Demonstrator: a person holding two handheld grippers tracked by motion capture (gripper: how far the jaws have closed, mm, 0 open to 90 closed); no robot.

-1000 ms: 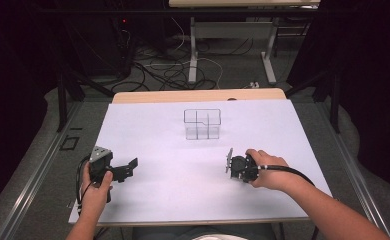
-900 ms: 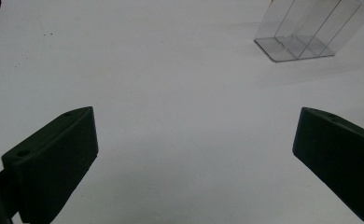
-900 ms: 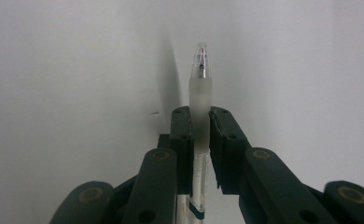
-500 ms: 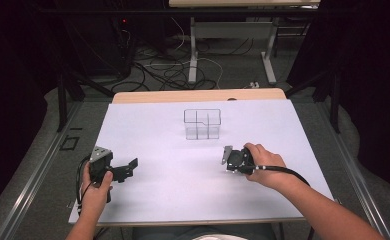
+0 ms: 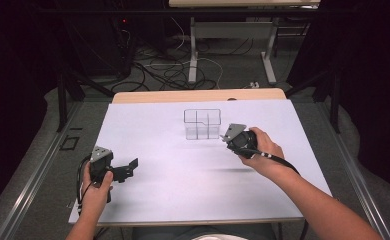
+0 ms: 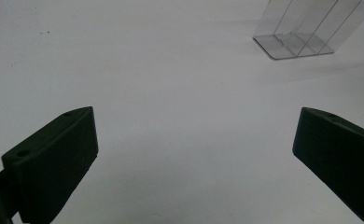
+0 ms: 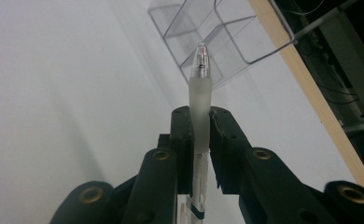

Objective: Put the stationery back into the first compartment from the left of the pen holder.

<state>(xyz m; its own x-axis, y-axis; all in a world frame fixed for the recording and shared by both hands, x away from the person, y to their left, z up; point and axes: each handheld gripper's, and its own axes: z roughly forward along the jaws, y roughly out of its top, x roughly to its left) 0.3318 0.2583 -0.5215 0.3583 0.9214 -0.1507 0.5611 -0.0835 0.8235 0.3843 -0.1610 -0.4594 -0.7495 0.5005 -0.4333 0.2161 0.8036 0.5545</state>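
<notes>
Pen [image 7: 199, 100]: clear plastic barrel with a frosted grip sleeve, tip pointing up toward the clear organizer [image 7: 217, 37]. Right tool [image 5: 231, 135] is clamped on it at the sleeve, the barrel running down between the jaws. In the high view that tool sits just right of the organizer [image 5: 202, 124], mid-bench, slightly far of centre; the pen itself is too small to make out there.

Handling: light, stiff, smooth and round, so it will likely roll or pivot in a two-pad pinch. The frosted sleeve looks like the best hold, probably grippier than the bare barrel. The tip end is free for dropping into a compartment. The organizer is thin-walled and light; a bump would probably shove it across the white bench [image 5: 183, 190].

Left tool [image 5: 125, 167], near left: jaws wide, nothing between them, organizer [image 6: 306, 32] far right in its own view.
</notes>
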